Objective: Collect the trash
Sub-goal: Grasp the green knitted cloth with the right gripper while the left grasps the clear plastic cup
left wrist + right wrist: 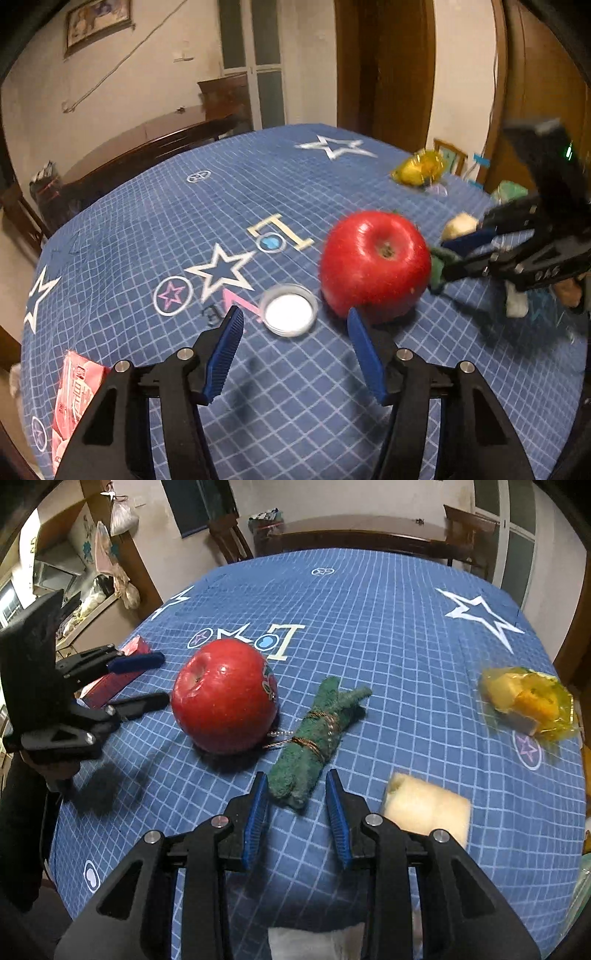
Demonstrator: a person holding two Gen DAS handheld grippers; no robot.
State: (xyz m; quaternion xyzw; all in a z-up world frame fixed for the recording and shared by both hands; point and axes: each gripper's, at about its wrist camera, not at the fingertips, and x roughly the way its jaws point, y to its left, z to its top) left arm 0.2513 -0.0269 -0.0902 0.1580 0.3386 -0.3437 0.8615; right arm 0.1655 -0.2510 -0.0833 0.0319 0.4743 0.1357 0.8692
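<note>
The surface (pixel 388 635) wears a blue checked cloth printed with stars. On it, just ahead of the right tool (pixel 297 805), lies a green cloth roll (pixel 317 734) tied with cord; a red apple (pixel 225 696) sits left of that, a pale sponge (pixel 428 808) right, a yellow wrapper (pixel 528 701) farther right. A small white lid (pixel 289 310) lies before the left tool (pixel 295 350), a pink packet (pixel 75 398) to its left.
</note>
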